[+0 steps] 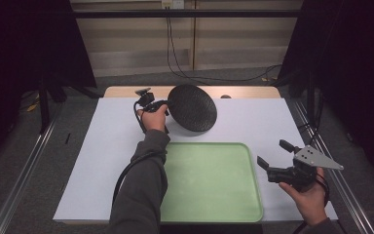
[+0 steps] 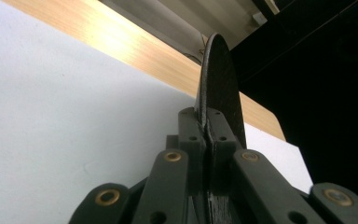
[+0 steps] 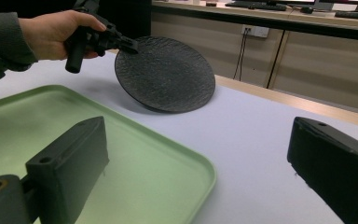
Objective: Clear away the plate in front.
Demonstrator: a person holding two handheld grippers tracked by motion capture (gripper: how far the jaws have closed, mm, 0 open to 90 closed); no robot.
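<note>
Green tray (image 1: 209,185) lies bare, nearest the person. Black plate (image 1: 193,107) tilts beyond it, far edge apparently touching the table. Left gripper (image 1: 164,104) clamps its rim; lift level. Right gripper (image 1: 273,158) gapes, holding nothing.

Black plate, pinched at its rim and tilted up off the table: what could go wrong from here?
1. The left tongs hold the plate by a narrow bite on its rim, so it may pivot or slip out as it rises.
2. Its far edge looks to be on or just above the table; it could drag there.
3. The green tray lies close by, so a low carry may clip its raised rim.
</note>
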